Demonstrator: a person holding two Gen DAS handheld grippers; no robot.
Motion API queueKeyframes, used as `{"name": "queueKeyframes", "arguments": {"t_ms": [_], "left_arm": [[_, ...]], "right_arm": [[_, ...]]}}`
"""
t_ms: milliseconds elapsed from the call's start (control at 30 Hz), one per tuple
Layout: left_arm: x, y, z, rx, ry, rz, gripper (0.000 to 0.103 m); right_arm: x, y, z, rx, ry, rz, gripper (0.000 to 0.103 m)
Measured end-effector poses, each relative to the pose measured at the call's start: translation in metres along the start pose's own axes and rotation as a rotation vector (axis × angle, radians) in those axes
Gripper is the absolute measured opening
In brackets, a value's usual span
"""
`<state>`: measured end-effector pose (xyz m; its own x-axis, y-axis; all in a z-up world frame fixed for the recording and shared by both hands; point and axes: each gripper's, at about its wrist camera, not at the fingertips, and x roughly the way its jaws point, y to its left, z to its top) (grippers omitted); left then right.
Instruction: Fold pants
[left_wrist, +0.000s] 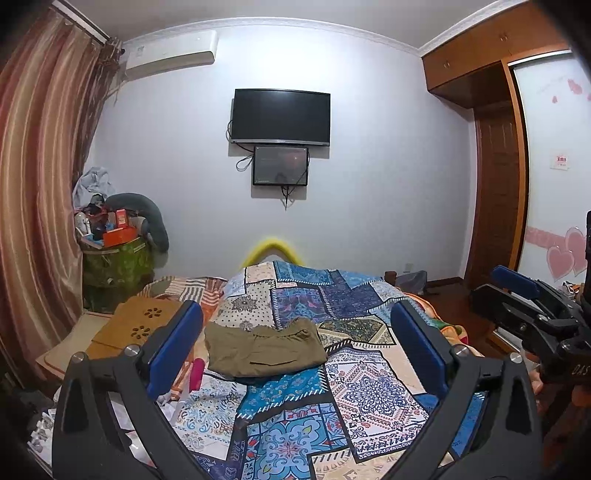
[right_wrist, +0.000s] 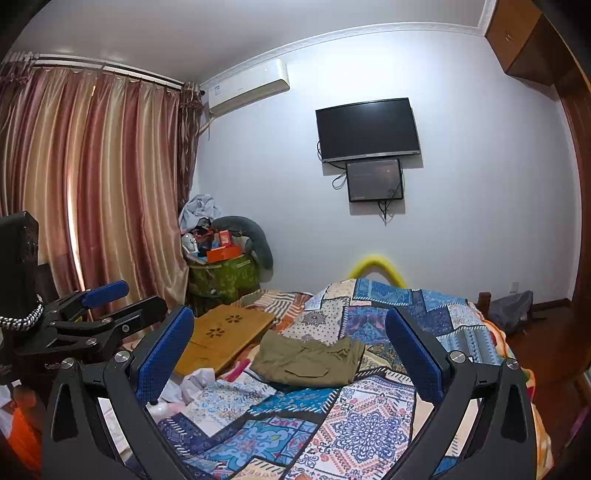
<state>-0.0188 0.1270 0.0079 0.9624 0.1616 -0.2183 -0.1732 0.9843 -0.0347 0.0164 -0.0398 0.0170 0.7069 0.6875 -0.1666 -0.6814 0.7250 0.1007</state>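
Blue-padded left tool (left_wrist: 295, 347) spread, olive pants (left_wrist: 264, 349) folded compactly

Count, with the patchwork bedspread (left_wrist: 369, 373) as landmark: one pair of olive pants (left_wrist: 264, 349), folded, lying on it. Two grippers above its near edge, left gripper (left_wrist: 297, 350) and right gripper (right_wrist: 290, 354), each with two blue pads spread apart. One wooden lap desk (right_wrist: 221, 334) just beside its left edge. Two dark screens (left_wrist: 280, 116) on the wall beyond it. One air conditioner (left_wrist: 170, 55). One green basket (left_wrist: 116, 267), past its far-left corner.
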Motion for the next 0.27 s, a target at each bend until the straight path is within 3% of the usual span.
{"name": "queueKeyframes", "arguments": {"t_ms": [267], "left_arm": [[0.0013,-0.0036,-0.0007,0.009,0.004,0.003,0.103]], "right_arm": [[-0.0009,0.0007,0.0003,0.013,0.005,0.002,0.103]]}}
